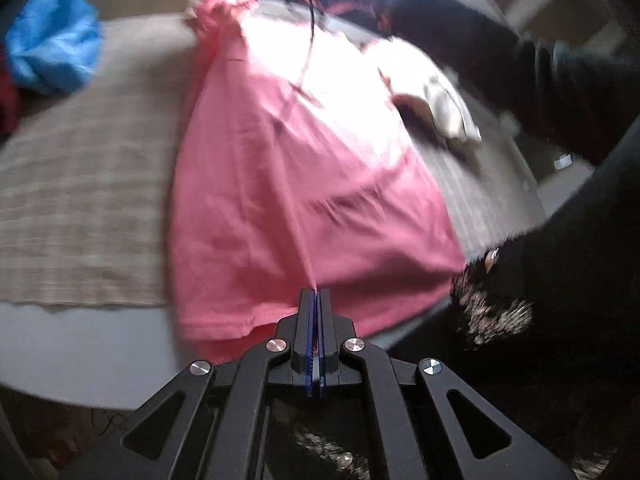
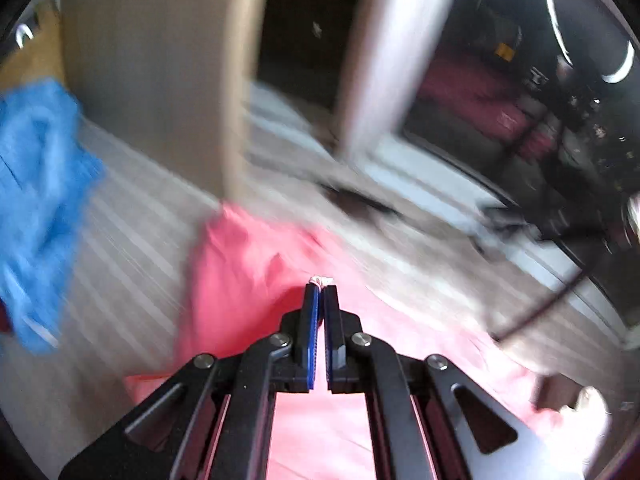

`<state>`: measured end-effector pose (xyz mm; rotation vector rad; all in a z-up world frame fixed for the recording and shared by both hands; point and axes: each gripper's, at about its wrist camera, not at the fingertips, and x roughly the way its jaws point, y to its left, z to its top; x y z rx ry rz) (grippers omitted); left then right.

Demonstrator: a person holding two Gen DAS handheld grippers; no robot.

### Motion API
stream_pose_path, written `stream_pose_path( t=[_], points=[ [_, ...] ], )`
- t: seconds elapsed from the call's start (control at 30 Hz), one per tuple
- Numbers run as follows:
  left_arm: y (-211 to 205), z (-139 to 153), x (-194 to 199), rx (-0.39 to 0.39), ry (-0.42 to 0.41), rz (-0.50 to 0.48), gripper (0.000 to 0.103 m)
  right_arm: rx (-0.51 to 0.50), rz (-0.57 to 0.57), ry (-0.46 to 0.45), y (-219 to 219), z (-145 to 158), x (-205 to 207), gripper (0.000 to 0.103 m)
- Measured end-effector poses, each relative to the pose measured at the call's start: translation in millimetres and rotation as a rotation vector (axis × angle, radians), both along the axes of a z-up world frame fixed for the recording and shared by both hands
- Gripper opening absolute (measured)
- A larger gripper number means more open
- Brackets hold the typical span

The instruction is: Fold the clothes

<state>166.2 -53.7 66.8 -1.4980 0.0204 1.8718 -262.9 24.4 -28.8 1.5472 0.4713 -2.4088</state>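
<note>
Both views were smeared by motion blur, so the weave of the beige checked cloth (image 1: 80, 184) and the dark clutter beyond it could hardly be made out; in the left wrist view a dark-sleeved arm (image 1: 568, 92) crossed above the far end of the pink garment (image 1: 304, 208), and a pale blurred shape there could not be identified; the garment's near hem ran under the gripper frame, cut off from sight. The pink garment lay on the beige cloth, its long axis running away from the left gripper (image 1: 316, 292) toward the far edge of the cloth; a crumpled blue garment (image 1: 52, 40) sat well apart from it, off to its left. The left gripper's 2 fingers were pressed together on a pinch of the pink fabric; the right gripper (image 2: 321, 285) likewise had its fingers nearly closed, a small bunched tip of the pink garment clamped between them.
</note>
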Motion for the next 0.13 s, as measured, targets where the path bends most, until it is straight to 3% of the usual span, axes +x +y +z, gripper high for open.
stream_pose_path(
  t=[0.07,0.13],
  points=[
    [3,-10,-1,-0.029,-0.029,-0.009,0.002,-0.039,-0.05,-0.041,22,-7,-2,0.005],
    [0,-12,-5,-0.026,-0.051,0.008,0.004,-0.093,-0.069,-0.025,34,-1,-1,0.013]
  ],
)
